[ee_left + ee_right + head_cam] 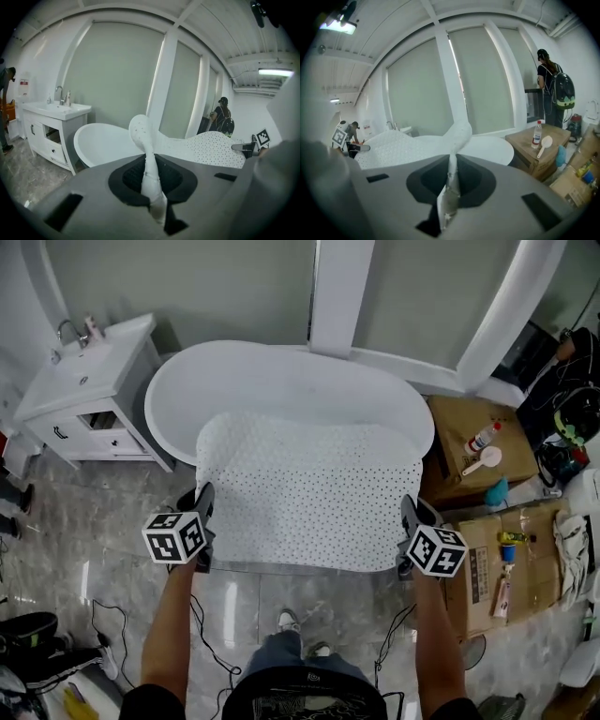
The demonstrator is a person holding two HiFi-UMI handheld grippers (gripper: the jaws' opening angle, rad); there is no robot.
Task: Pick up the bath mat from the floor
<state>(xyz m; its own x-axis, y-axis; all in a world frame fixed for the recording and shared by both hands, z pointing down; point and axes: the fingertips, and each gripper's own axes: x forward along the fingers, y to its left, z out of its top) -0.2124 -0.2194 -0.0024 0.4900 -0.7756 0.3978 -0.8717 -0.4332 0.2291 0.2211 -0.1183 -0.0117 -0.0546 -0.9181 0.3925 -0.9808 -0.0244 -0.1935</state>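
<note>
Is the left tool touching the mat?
Touching. In the left gripper view the left tool is shut on the mat, pinching its edge.

Bath mat [309,488] spanning between left gripper [203,495] and right gripper [410,510], bathtub [281,371] just behind it, sink cabinet [84,395] left of the tub, cardboard box [455,423] on the right, bottle [483,438] on it

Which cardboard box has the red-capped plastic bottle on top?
The closed brown cardboard box standing beside the white oval bathtub; the other brown cardboard lies flattened on the floor.
</note>
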